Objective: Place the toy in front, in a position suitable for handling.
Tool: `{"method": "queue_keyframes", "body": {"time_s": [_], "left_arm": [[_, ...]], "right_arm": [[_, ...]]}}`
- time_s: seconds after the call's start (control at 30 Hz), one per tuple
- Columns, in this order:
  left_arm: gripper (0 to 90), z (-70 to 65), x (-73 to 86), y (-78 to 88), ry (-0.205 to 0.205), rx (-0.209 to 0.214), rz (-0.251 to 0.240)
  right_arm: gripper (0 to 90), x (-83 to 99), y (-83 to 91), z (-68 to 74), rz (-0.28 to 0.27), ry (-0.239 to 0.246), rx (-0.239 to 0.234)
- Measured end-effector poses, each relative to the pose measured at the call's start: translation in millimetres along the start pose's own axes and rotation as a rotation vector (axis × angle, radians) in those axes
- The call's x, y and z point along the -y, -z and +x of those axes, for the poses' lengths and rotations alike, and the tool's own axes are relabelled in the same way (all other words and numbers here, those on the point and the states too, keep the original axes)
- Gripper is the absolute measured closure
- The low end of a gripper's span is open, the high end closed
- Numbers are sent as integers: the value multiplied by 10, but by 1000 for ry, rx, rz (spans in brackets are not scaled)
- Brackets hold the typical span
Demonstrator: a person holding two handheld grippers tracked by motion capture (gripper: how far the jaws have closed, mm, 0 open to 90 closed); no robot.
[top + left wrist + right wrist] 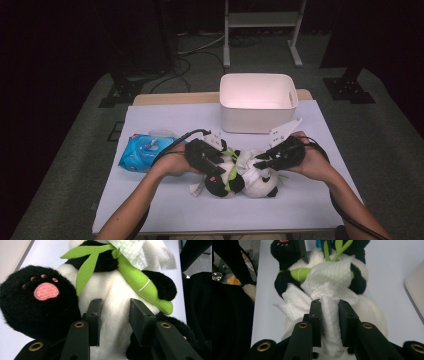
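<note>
Black-and-white plush panda laid lengthwise before white plastic bin, feet leftward, belly clamped by left gripper, white paper tissue pinched by right gripper.

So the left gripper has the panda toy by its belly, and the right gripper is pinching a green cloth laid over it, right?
Not quite: the cloth is white, as the right gripper view shows. The right gripper pinches it over the panda toy; green is the toy's bamboo sprig. The left gripper does hold the belly.
</note>
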State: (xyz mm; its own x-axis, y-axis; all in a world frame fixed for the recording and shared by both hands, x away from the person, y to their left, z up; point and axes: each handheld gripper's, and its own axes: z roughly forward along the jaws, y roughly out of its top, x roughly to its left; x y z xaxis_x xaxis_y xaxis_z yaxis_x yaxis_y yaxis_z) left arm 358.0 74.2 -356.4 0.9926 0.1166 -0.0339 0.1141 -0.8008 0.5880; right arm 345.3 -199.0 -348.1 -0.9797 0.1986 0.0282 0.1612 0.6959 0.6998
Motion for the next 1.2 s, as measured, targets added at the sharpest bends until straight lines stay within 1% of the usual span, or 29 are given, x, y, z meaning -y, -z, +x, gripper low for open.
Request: {"method": "queue_keyframes", "body": {"time_s": [0.03,0.07,0.1,0.2,0.3,0.33,0.37,0.4,0.43,0.53,0.6,0.67,0.7,0.73,0.8,0.83,0.87,0.97,1.0,1.07,1.17,1.2], "left_arm": [[624,-1,0,1,-6,-8,4],[622,-1,0,1,-6,-8,4],[620,-1,0,0,-7,-12,5],[618,-1,2,0,-7,-12,4],[616,0,13,4,-6,-13,1],[615,1,17,6,-4,-13,0],[615,1,19,7,-3,-13,0],[614,1,19,7,-3,-13,0],[613,2,21,9,-3,-13,-1],[611,3,17,8,-6,-11,1],[611,4,11,8,-8,-10,5],[611,3,8,9,-9,-10,8],[611,2,9,9,-10,-10,8],[610,1,10,9,-9,-11,7],[608,-1,11,9,-10,-11,6],[608,-4,12,9,-10,-11,5],[608,-4,14,9,-12,-11,4],[607,-9,22,9,-7,-11,-2],[606,-11,25,9,-6,-10,-4],[606,-15,32,9,-3,-11,-9],[606,-15,37,12,-10,-6,-9],[606,-15,37,12,-10,-6,-9]], "right_arm": [[778,65,68,8,6,-9,10],[791,108,95,9,13,-21,11],[799,146,111,5,16,-26,11],[811,314,174,-7,23,-77,7],[813,478,235,-25,45,-124,20],[813,528,262,-35,57,-133,31],[814,583,292,-43,75,-154,47],[814,583,292,-43,75,-154,47],[813,657,332,-60,90,-177,62],[813,691,360,-72,83,-191,61],[811,679,368,-75,72,-187,67],[804,570,342,-69,48,-166,67],[804,570,342,-69,48,-166,67],[800,485,318,-67,27,-146,56],[786,387,282,-60,21,-117,52],[770,327,256,-50,24,-100,55],[758,254,221,-39,14,-82,51],[708,115,140,-10,12,-50,50],[688,30,83,2,3,-31,45],[661,-39,30,9,-1,-11,43],[606,-141,-58,16,-21,8,33],[606,-141,-58,16,-21,8,33]]}}
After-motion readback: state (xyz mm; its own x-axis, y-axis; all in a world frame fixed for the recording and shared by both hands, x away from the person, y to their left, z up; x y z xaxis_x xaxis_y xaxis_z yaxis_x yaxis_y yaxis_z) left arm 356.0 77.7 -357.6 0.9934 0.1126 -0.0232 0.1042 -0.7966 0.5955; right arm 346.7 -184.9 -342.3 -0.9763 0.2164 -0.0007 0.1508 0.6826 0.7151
